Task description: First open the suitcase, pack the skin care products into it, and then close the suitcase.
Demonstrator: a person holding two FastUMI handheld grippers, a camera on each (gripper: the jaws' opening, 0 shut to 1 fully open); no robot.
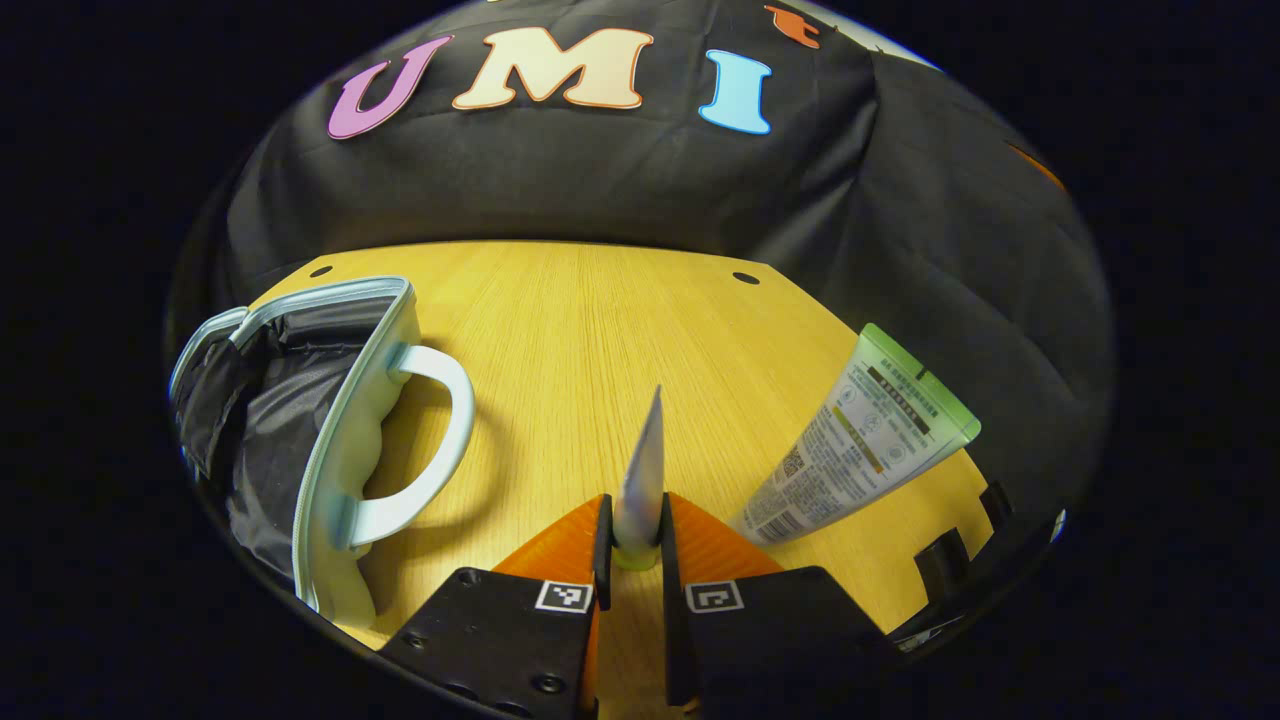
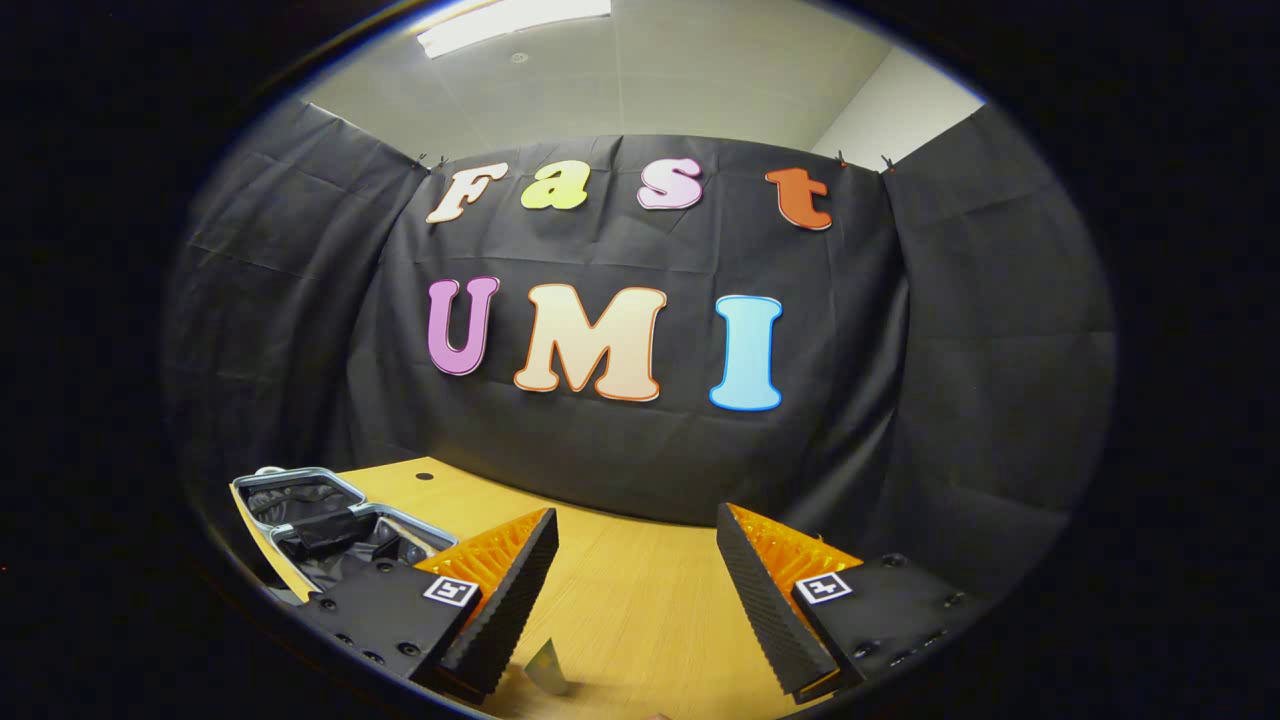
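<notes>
My left gripper is shut on a slim pale tube, which stands edge-on between the fingers with its flat end pointing away over the wooden table. To its left lies the open suitcase, with a pale shell, a white handle and black lining. A second tube, white with a green end, lies on the table to the right. My right gripper is open above the table with nothing between its fingers. It sees the suitcase at far left and a tube's flat end low down.
Black cloth walls close off the table's back and right sides. Small round holes mark the tabletop near its far edge. Dark blocky parts show at the table's lower right edge in the left gripper view.
</notes>
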